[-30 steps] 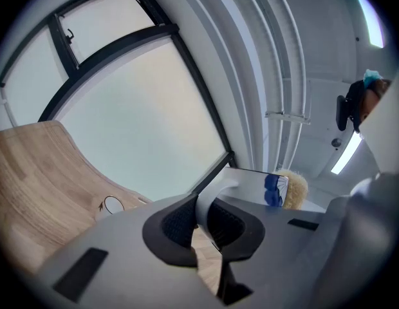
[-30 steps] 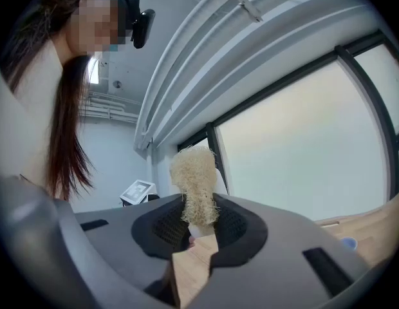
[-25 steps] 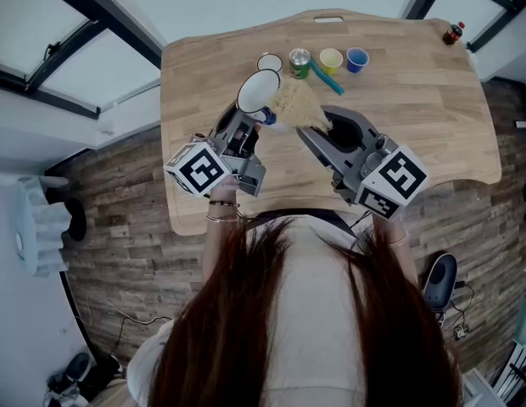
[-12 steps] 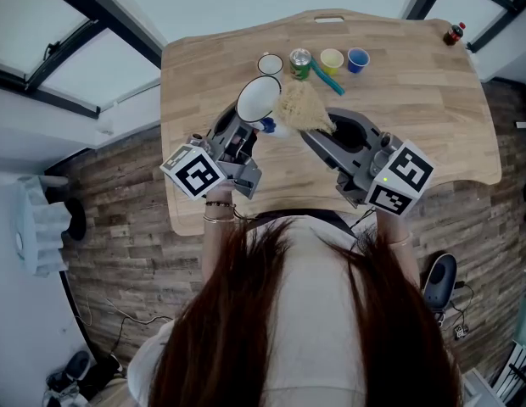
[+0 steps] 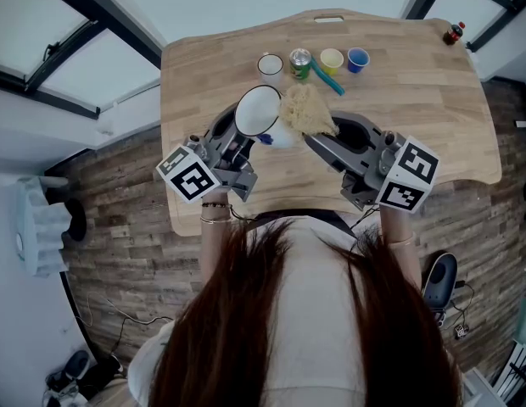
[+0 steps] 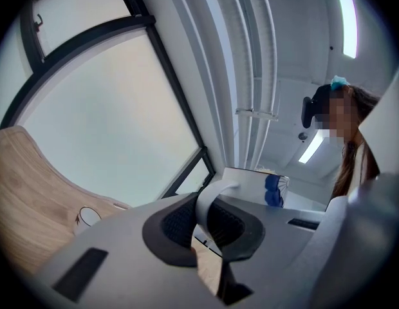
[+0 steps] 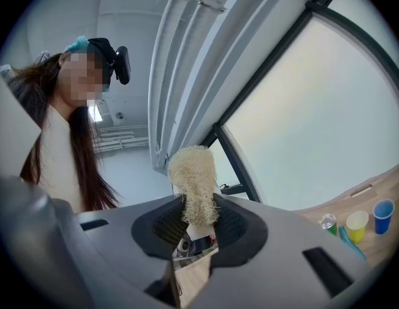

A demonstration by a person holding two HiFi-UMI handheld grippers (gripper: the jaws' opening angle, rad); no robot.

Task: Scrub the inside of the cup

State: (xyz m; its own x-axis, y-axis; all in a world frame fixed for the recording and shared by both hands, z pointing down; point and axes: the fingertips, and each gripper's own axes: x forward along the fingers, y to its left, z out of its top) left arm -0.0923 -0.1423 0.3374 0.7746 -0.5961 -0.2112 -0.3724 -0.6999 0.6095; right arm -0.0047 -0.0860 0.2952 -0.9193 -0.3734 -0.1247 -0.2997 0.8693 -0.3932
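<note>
1. The left gripper (image 6: 211, 227) is pinching the thin handle of the white cup (image 5: 259, 108) between its fingers. It is holding the cup in the air above the table (image 5: 433, 117), at the centre of the head view, with the open mouth tilting up toward the camera.
2. The right gripper (image 7: 194, 227) is clamping its fingers on the lower end of a pale fibrous scrubber (image 7: 193, 172). The free tuft is standing clear above the fingers. In the head view the tuft is lying just right of the cup's rim, and whether it is touching cannot be told.
3. Judged risks:
   - The cup is hanging by its handle alone, so pushing the scrubber inside could be twisting it in the grip.
   - The soft tuft may be folding or slipping from the fingers under pressure.
4. The table is showing light wood with a curved near edge.
   - At upper centre, well apart from the cup, a small white cup (image 5: 270, 64), a green can (image 5: 299, 62), a yellow cup (image 5: 331, 59) and a blue cup (image 5: 357, 58) are standing in a row.
   - A dark bottle (image 5: 454, 32) is occupying the upper right corner.
5. The room is showing a plank floor (image 5: 119, 202) and large dark-framed windows (image 7: 315, 108).
</note>
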